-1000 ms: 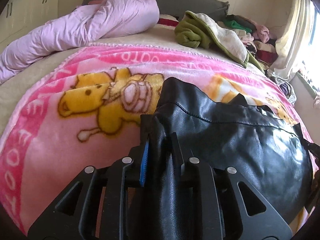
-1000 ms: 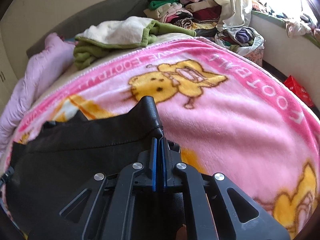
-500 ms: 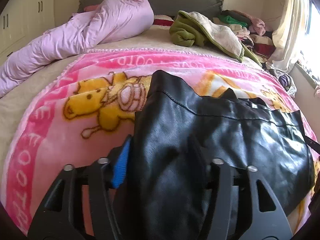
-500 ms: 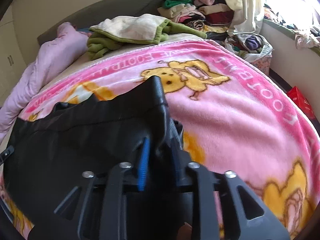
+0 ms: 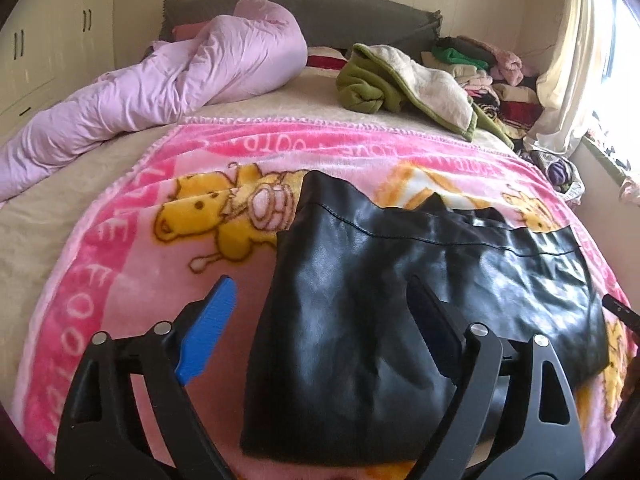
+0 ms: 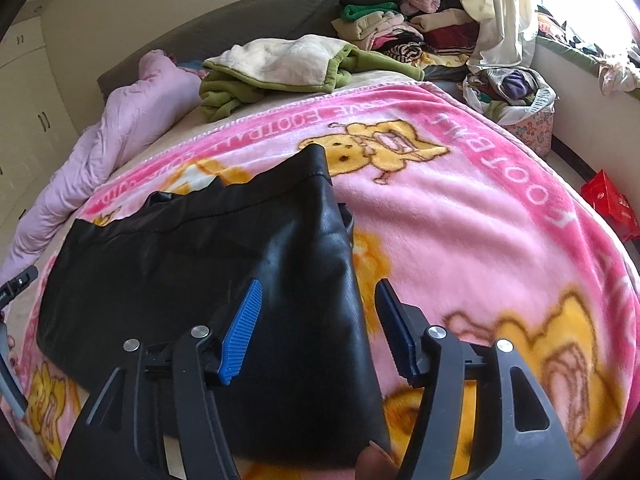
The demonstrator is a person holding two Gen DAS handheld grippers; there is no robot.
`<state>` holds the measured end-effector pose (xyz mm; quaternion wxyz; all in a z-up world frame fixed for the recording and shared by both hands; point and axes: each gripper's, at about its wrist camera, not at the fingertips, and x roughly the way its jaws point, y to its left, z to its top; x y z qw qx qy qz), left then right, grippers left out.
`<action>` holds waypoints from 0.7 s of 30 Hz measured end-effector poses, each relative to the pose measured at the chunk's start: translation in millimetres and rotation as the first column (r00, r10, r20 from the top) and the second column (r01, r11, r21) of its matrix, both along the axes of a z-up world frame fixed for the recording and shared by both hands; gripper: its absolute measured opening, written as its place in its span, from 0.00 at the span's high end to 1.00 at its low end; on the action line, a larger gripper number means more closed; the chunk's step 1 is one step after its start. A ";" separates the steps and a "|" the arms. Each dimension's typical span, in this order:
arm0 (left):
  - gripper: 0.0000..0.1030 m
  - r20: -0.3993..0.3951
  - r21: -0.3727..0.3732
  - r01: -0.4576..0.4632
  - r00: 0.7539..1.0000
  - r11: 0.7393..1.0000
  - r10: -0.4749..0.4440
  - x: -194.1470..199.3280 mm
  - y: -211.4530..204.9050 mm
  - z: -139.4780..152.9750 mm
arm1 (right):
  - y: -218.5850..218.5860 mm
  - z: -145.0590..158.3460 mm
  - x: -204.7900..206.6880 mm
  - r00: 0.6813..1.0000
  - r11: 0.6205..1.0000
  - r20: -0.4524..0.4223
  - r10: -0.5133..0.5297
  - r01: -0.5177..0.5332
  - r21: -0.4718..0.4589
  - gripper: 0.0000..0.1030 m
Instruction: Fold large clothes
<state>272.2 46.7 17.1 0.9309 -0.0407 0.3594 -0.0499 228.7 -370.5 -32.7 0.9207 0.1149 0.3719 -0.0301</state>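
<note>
Both tongs (image 5: 320, 312) (image 6: 318, 308) released jacket (image 5: 400, 300); blanket (image 6: 480, 220) perhaps reads "FOOTBALL".

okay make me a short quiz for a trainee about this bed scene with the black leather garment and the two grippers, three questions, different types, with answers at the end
1. True or false: the left gripper is clamped shut on the black leather garment.
2. Multiple choice: what does the black leather garment lie on? A) a bare grey mattress B) the pink fleece blanket with yellow cartoon bears C) a wooden floor
3. Fill in: the right gripper's finger pads are coloured ____.

Key
1. False: both grippers stand open, jaws spread on either side of the garment's near edges.
2. B
3. Blue
</note>
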 end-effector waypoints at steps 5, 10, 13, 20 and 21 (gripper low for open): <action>0.22 -0.009 0.030 0.010 1.000 0.999 -0.010 -11.8 -2.2 -0.3 | -2.9 -0.6 -15.5 1.000 1.000 0.000 0.014 -0.014 0.019 0.44; 0.22 -0.035 0.017 0.033 0.999 0.999 -0.032 -24.9 -6.1 -8.2 | -6.4 -4.7 -23.8 1.000 1.000 -0.011 0.016 -0.016 0.022 0.44; 0.22 -0.043 0.000 0.066 0.997 0.998 -0.066 -34.9 -12.6 -10.4 | -9.7 -8.8 -27.6 1.000 0.999 -0.025 0.016 -0.015 0.051 0.44; 0.22 -0.053 0.012 0.123 0.991 0.992 -0.122 -53.1 -31.4 -13.2 | -8.1 -15.9 -36.5 0.998 0.998 -0.050 0.049 -0.047 0.051 0.44; 0.22 -0.060 0.003 0.133 0.989 0.991 -0.133 -55.0 -34.3 -14.9 | -7.3 -17.5 -37.1 0.997 0.997 -0.055 0.056 -0.054 0.052 0.45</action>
